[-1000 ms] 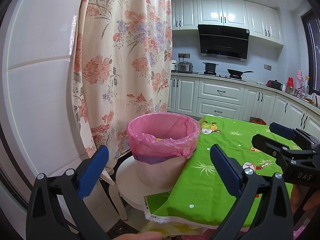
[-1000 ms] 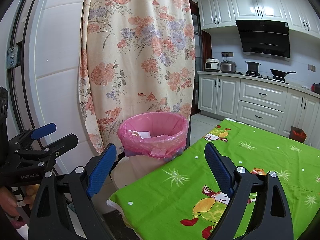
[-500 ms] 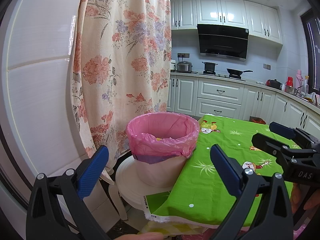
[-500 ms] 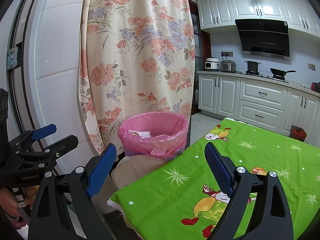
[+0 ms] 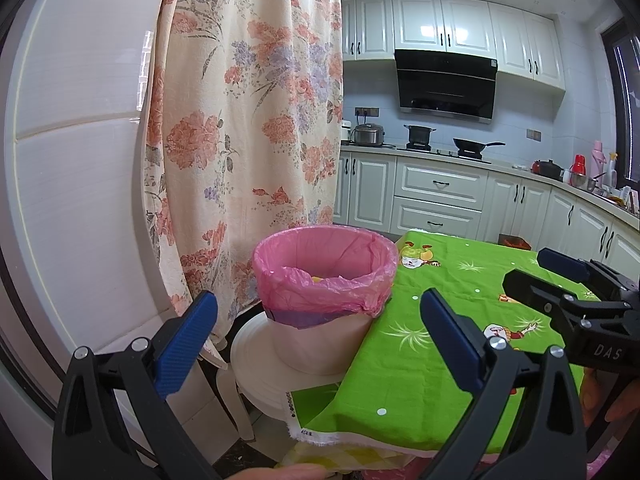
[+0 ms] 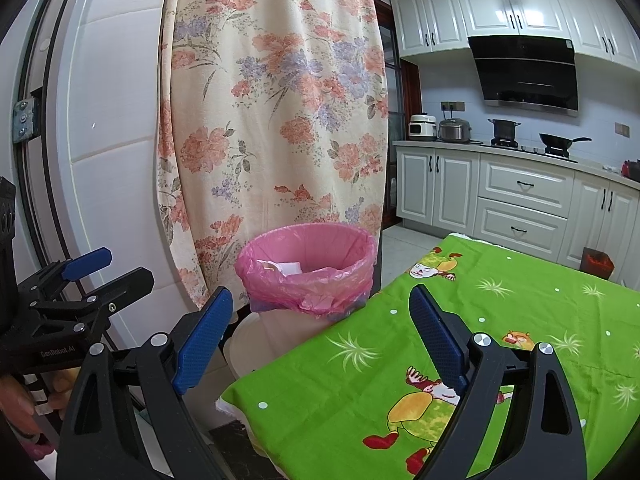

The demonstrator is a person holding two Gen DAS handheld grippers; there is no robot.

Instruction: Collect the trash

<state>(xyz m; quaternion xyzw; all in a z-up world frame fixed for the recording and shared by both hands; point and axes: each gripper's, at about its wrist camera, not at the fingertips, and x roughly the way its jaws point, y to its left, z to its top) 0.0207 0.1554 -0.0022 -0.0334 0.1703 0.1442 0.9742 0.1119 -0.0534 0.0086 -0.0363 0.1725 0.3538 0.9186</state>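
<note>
Left wrist view: the left gripper (image 5: 316, 328) fills the lower frame, its two blue-padded jaws spread wide with nothing between them. Framed in the gap, farther off, stands a white bin (image 5: 320, 340) lined with a pink bag (image 5: 325, 276), set on a white stool (image 5: 260, 372) at the corner of a table covered with a green cartoon-print cloth (image 5: 432, 344). Something yellow shows inside the bag, so some trash appears to be in already. No loose trash is visible on the cloth here, which suggests the collecting is at or near its end. The right gripper (image 5: 532, 270) reaches in from the right edge, jaws parted and holding nothing.

Right wrist view: the right gripper (image 6: 320, 336) also has its jaws wide apart and empty. The bin (image 6: 280, 336) sits ahead and slightly left of the gap's centre, well apart from the pads, with white scraps (image 6: 280, 267) lying in the bag (image 6: 308, 276). The visible cloth (image 6: 500, 320) carries no litter. The left gripper (image 6: 110, 270) shows at the left edge, jaws open. A floral curtain (image 6: 272, 120) hangs behind the bin.
</note>
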